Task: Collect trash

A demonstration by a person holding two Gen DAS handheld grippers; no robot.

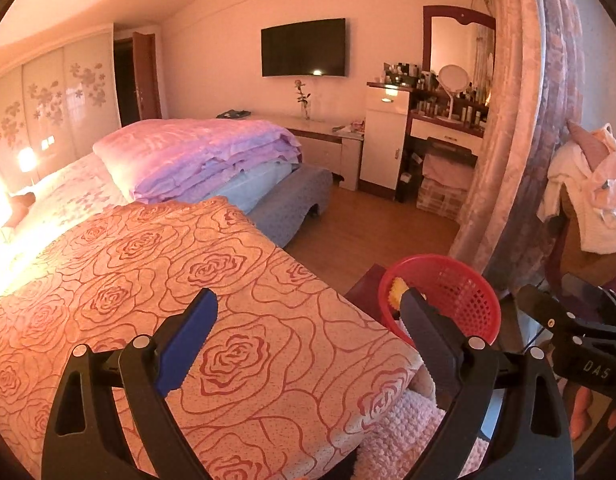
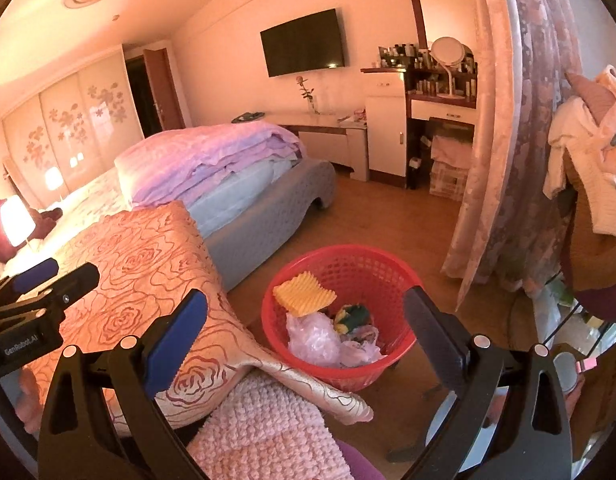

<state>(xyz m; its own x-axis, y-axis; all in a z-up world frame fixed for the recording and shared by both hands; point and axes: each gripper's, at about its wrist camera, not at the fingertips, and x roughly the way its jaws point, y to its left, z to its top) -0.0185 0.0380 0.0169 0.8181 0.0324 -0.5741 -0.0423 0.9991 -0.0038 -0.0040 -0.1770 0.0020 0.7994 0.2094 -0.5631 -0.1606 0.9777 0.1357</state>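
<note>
left claw: "GenRobot.AI" on body | right claw: "DAS" on body

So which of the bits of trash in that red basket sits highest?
The yellow ridged foam piece. It leans against the red basket's far-left wall, above the clear plastic bags and the green-and-yellow wad lower down.

Red basket on wooden floor

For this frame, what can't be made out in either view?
- Red basket: left wrist view, contents mostly hidden by a finger and the near wall.
- Basket bottom: right wrist view, buried under bags.
- Dresser bottles: too small.
- Left gripper: cut off by edge.
</note>
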